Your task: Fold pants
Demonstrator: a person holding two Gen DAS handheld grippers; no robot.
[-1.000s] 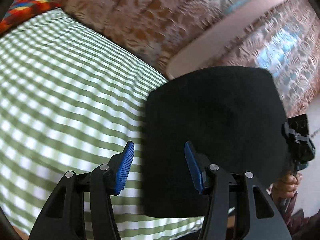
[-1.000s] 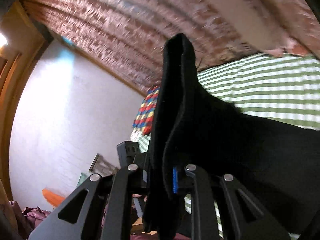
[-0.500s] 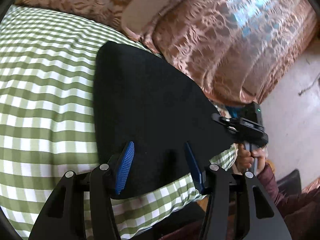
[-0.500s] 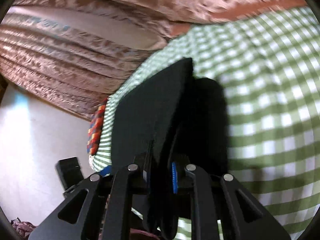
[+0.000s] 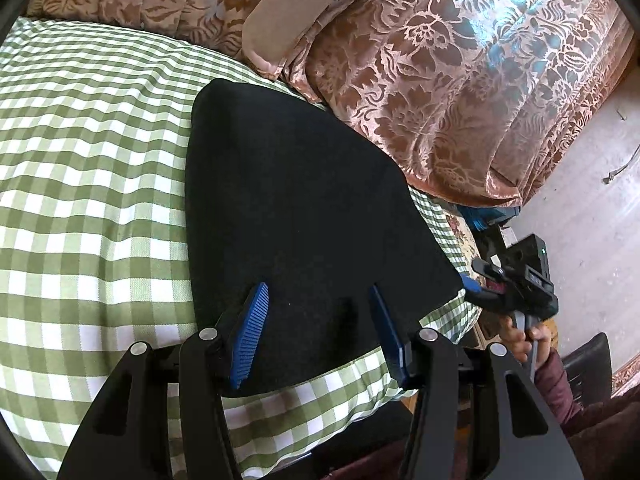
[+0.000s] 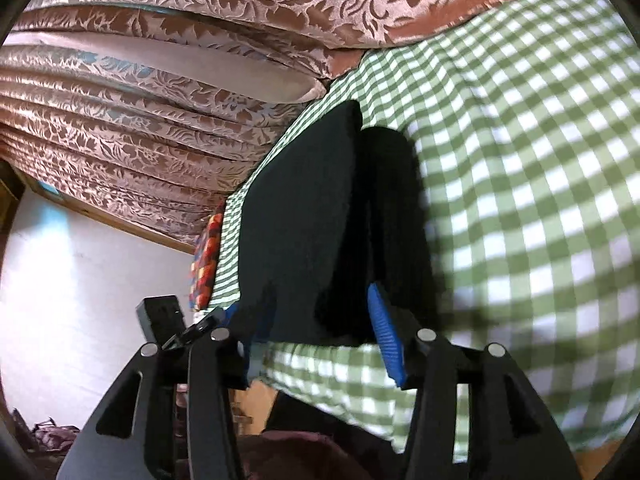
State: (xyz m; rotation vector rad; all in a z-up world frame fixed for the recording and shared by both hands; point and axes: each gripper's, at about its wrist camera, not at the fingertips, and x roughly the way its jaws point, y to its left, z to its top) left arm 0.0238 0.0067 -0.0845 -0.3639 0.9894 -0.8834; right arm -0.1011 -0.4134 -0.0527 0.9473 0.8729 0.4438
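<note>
Left wrist view: the black pants (image 5: 304,216) are seen folded into a flat, roughly four-sided pad lying on the green-and-white checked bedcover (image 5: 88,184), near the bed's front edge and just beside the brown floral drape (image 5: 460,92) behind it. The left gripper (image 5: 318,332) is held just above the near edge of the pants with its blue pads apart and nothing pressed between them, so it is released. At the right corner of the fold, the right gripper (image 5: 516,284) is seen from outside, carried by a hand (image 5: 524,334) in a dark red sleeve (image 5: 560,384). In the right wrist view the pants (image 6: 304,220) are seen edge-on along the bedcover (image 6: 520,184), a raised fold standing beside a lower layer. The right gripper (image 6: 320,328) has just been opening; its blue pads stand apart on either side of the near corner of the cloth, which lies between them unpressed. A multicoloured cushion (image 6: 206,256) is seen at the far end of the bed, and a pale wall (image 6: 72,272) lies to the left.
</note>
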